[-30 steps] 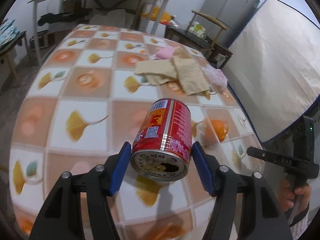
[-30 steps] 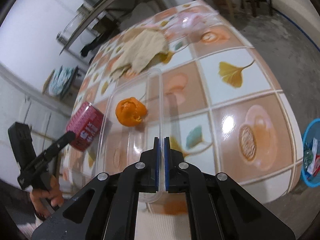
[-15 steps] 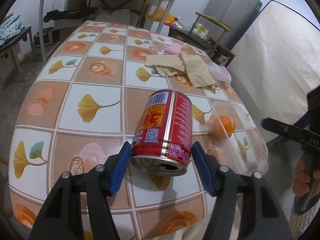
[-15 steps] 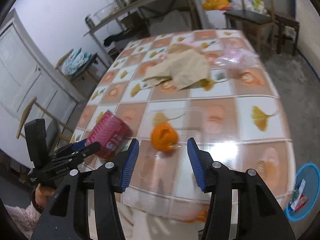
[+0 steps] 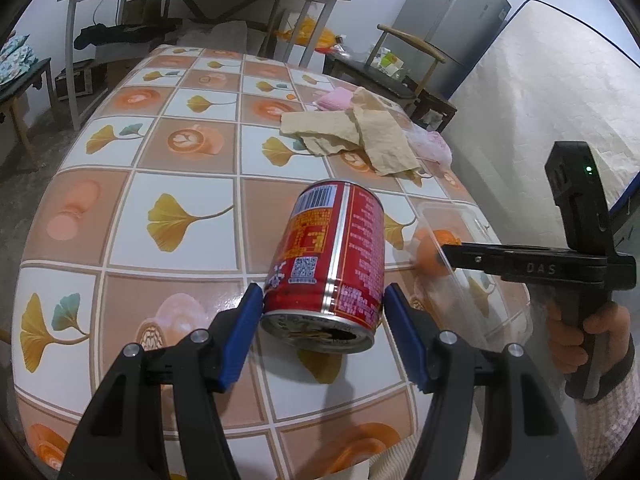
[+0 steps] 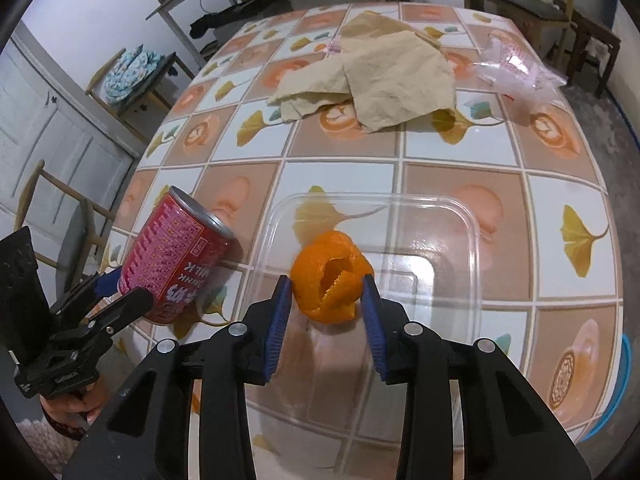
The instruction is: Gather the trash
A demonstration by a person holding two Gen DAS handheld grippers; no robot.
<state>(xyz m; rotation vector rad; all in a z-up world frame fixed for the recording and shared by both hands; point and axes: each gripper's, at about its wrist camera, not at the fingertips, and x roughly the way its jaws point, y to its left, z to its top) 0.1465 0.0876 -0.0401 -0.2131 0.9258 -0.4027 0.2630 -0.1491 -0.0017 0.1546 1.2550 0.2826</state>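
Two grips: my left gripper (image 5: pixel 324 320) clamps the red can (image 5: pixel 332 264) lifted, my right gripper (image 6: pixel 326 304) just narrowing around, not squeezing, the orange peel (image 6: pixel 330 276) in the clear tray (image 6: pixel 472 240) near the table (image 6: pixel 460 184) edge

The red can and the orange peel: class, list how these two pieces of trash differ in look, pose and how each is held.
The red can is a printed metal cylinder; the orange peel is a soft, curled scrap. The can is tilted and clamped in the left gripper; the peel lies in the clear plastic tray, between the right gripper's closing jaws, not visibly pinched. Each has one gripper around it, over the tiled table.
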